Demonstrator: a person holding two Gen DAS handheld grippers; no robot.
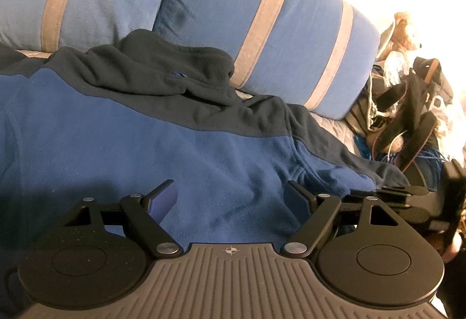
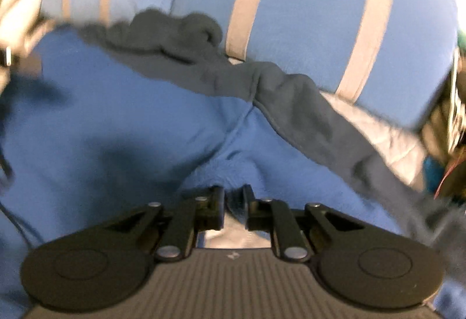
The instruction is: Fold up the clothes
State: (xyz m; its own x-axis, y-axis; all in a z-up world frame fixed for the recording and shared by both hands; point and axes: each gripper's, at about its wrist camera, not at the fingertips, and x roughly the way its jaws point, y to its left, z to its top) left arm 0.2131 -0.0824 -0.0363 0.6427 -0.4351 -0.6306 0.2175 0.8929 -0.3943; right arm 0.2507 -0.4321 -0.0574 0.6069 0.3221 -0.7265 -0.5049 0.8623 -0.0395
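Note:
A blue fleece jacket (image 1: 151, 138) with dark navy shoulders and collar lies spread on a bed, collar toward the pillows. My left gripper (image 1: 231, 195) hovers over its blue body, open, nothing between the fingers. In the left wrist view the right gripper (image 1: 402, 190) shows at the right, by the jacket's sleeve edge. In the right wrist view the same fleece jacket (image 2: 116, 115) fills the frame, and my right gripper (image 2: 234, 196) is shut on a fold of its blue cloth near the sleeve seam.
Two blue pillows with grey stripes (image 1: 262, 27) lean behind the jacket. At the right of the bed lies a heap of bags, straps and cables (image 1: 407, 103) with a plush toy (image 1: 403, 30) above. A quilted grey bedcover (image 2: 387, 135) shows beside the sleeve.

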